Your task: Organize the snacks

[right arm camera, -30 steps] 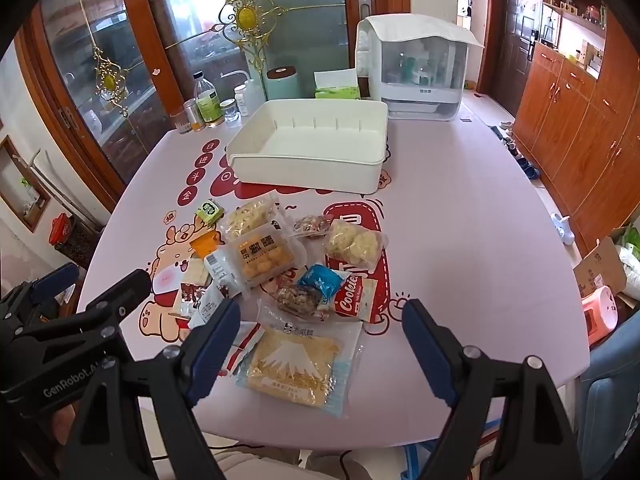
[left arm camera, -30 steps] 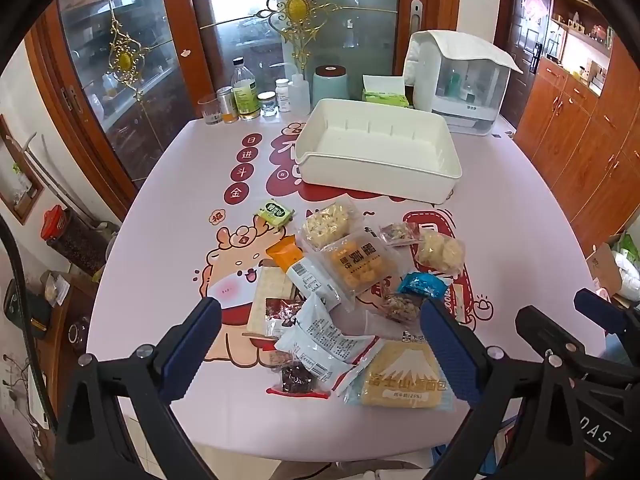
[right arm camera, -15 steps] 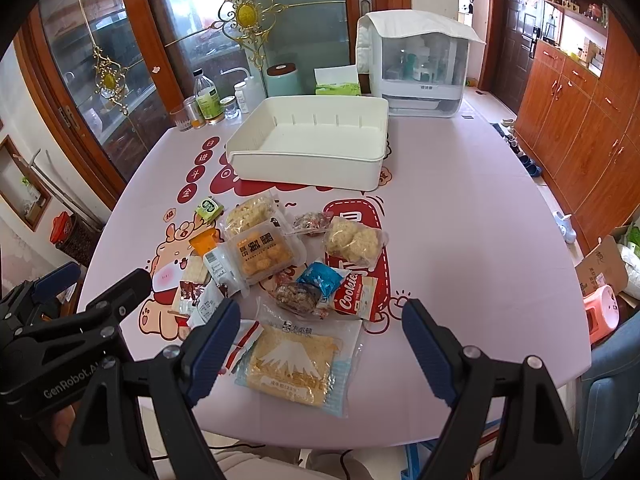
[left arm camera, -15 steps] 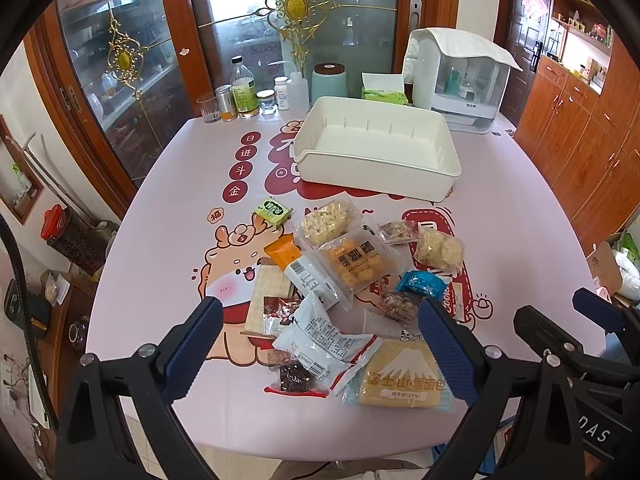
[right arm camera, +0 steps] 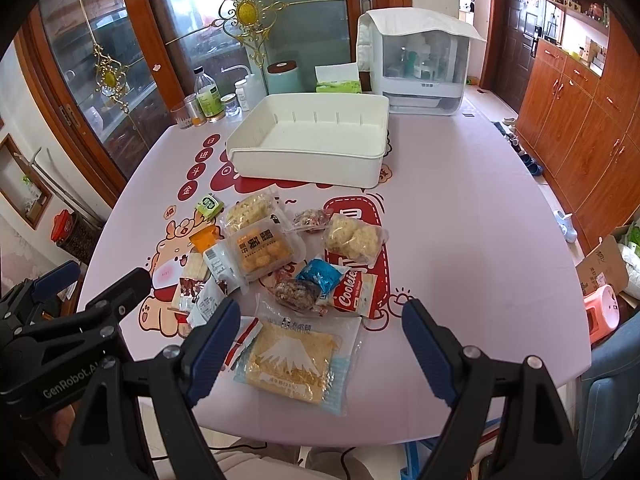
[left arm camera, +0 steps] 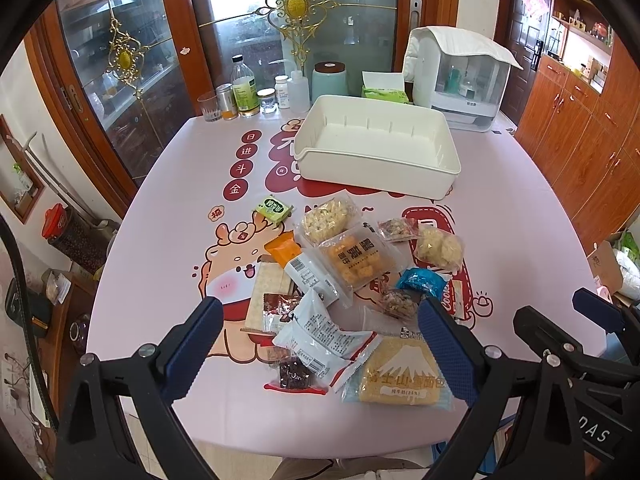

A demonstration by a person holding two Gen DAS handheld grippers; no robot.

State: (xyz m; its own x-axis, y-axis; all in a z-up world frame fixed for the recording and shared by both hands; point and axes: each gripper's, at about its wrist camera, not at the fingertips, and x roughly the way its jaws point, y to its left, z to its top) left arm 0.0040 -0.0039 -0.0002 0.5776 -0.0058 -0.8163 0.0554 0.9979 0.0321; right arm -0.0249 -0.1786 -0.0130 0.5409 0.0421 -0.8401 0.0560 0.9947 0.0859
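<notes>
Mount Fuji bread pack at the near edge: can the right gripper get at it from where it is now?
Probably yes. The Mount Fuji bread pack lies flat at the front of the pile, just ahead of the right gripper. The jaws stand wide open, nothing lies on top of it, and only a red-and-white wrapper touches its left edge.

Bare pink bench (right arm camera: 460,240) lies right of the heaped plastic snack packets (right arm camera: 264,252), while the white rectangular plastic bin (right arm camera: 308,168) and glass bottles and jars (left arm camera: 244,94) crowd the far edge.
</notes>
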